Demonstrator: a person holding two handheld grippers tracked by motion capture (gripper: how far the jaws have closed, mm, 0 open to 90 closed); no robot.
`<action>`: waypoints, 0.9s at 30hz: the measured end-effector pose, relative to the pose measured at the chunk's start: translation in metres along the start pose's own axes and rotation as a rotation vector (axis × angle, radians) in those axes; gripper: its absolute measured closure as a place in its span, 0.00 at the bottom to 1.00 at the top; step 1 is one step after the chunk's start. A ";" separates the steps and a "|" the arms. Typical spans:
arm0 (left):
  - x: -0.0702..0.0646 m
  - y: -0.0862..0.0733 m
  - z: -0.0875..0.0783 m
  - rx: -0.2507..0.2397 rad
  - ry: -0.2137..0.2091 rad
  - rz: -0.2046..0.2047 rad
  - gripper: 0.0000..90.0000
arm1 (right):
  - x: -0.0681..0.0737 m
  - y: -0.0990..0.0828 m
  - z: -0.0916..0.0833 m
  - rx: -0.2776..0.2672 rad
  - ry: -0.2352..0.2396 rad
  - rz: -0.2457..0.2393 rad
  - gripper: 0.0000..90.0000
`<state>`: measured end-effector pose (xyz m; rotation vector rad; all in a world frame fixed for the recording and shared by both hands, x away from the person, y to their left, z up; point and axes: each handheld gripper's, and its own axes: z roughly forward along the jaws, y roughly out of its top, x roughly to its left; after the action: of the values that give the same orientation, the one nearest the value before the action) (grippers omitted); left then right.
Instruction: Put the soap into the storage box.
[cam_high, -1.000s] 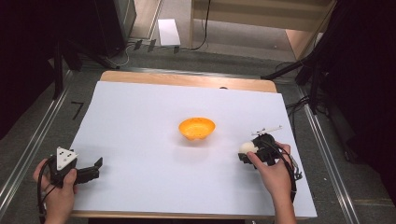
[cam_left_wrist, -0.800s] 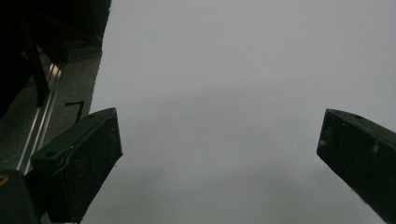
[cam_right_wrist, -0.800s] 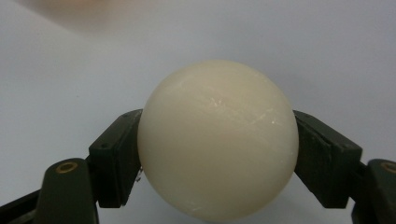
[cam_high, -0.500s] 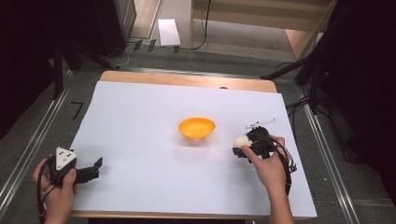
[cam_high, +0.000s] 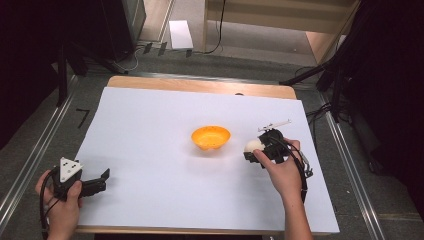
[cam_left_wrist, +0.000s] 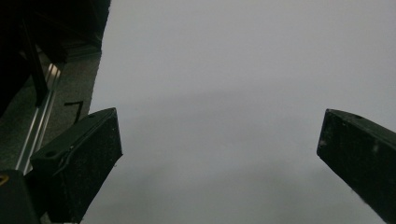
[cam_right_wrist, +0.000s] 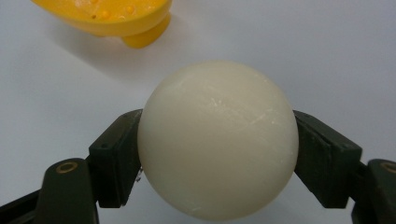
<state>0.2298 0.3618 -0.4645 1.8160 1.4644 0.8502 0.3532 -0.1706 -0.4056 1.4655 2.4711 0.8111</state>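
Cream-white ball (cam_right_wrist: 218, 140) sits clamped in the right claw (cam_high: 260, 151) just right of the orange bowl (cam_high: 210, 137), probably bound there; the left claw (cam_high: 95, 182) gapes wide, idle.

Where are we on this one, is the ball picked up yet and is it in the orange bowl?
Done: the right gripper has its jaws closed on the white ball. In hand: it holds the ball just to the right of the orange bowl, not over it. Left: the ball is not in the bowl, so the drop, if that is the goal, remains. The left gripper rests open near the table's left front corner.
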 end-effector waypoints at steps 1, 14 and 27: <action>0.000 0.000 0.000 0.000 0.000 0.000 0.00 | 0.001 0.001 0.000 0.001 -0.001 0.002 0.27; 0.000 0.000 0.000 0.000 -0.001 0.000 0.00 | 0.016 0.023 0.006 -0.005 0.017 -0.032 0.27; 0.000 0.000 0.000 -0.001 -0.003 -0.002 0.00 | 0.035 0.046 0.014 -0.009 0.031 -0.071 0.27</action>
<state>0.2298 0.3621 -0.4644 1.8135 1.4638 0.8468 0.3761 -0.1187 -0.3885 1.3637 2.5232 0.8362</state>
